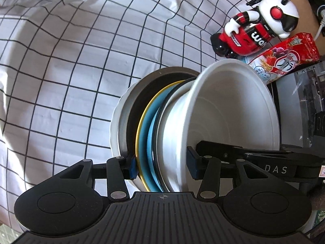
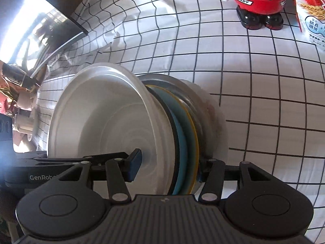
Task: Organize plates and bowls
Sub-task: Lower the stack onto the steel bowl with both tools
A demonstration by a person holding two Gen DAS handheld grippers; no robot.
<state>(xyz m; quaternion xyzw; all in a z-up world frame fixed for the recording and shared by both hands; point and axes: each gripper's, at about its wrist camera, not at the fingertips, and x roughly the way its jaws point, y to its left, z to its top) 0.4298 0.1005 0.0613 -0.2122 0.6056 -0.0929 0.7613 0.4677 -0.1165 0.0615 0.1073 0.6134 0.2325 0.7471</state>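
Gripping a nested dish stack from both sides over a grid-patterned cloth.

Left gripper [image 1: 162, 166] and right gripper [image 2: 166, 168] are each clamped across the stack: white bowl [image 1: 233, 109], blue plate [image 1: 150, 126], yellow-rimmed plate [image 1: 140, 122], grey dish [image 1: 124, 118]. Checked tablecloth [image 1: 61, 61] lies beyond; further off stand a red toy figure [image 1: 254, 26] and a cereal packet [image 1: 284, 59].

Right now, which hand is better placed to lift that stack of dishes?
Neither alone: both clamp it. The left hand-held gripper and right hand-held gripper each straddle the white bowl and blue plates.
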